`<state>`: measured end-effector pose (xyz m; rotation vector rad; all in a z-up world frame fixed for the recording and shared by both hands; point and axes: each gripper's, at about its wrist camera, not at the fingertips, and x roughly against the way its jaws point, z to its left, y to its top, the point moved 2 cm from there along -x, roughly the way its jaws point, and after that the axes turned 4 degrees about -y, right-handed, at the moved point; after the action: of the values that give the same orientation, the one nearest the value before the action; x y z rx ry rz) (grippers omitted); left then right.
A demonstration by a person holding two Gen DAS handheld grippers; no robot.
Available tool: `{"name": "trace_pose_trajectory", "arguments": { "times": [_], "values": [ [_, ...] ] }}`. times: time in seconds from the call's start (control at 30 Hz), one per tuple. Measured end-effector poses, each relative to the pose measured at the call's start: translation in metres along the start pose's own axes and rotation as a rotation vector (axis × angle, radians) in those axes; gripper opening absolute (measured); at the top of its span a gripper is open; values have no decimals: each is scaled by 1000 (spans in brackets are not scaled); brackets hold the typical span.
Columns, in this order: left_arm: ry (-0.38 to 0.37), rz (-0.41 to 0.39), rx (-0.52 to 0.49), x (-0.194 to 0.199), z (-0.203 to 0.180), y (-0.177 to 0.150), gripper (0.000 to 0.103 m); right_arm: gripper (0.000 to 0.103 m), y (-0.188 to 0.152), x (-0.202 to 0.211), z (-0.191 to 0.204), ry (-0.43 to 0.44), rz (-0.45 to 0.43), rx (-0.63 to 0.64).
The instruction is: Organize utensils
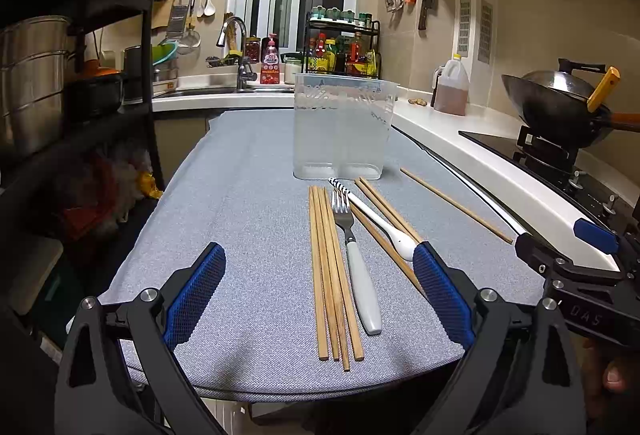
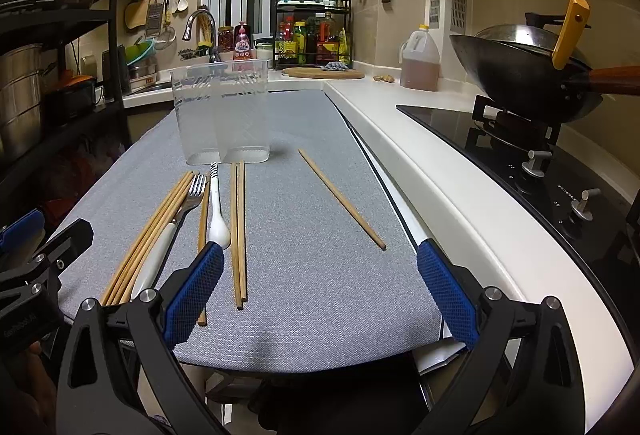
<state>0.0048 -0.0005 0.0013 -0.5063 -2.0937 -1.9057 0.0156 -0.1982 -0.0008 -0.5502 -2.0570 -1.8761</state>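
A clear plastic utensil holder (image 1: 343,127) (image 2: 221,113) with two compartments stands empty at the far end of the grey mat (image 1: 248,219) (image 2: 320,275). In front of it lie a bundle of wooden chopsticks (image 1: 330,275) (image 2: 148,235), a fork with a grey handle (image 1: 358,267) (image 2: 192,195), a white spoon with a striped handle end (image 1: 380,223) (image 2: 218,211), a chopstick pair (image 2: 239,231) (image 1: 386,207) and one lone chopstick (image 1: 456,205) (image 2: 342,199). My left gripper (image 1: 320,291) is open above the near mat, empty. My right gripper (image 2: 320,291) is open too, holding nothing.
A white counter (image 2: 420,155) runs along the mat's right side, with a stove and wok (image 2: 520,75) and an oil jug (image 2: 420,63). A black shelf rack with pots (image 1: 60,75) stands left. Sink (image 1: 224,91) and spice rack (image 1: 344,47) are at the back.
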Motion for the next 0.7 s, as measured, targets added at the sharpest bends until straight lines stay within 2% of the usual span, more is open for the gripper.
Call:
{"name": "trace_pose_trajectory", "arguments": {
  "times": [0.7],
  "values": [
    [-6, 1, -3, 2, -1, 2, 92, 95, 0, 0, 1, -3, 5, 3]
  ]
}}
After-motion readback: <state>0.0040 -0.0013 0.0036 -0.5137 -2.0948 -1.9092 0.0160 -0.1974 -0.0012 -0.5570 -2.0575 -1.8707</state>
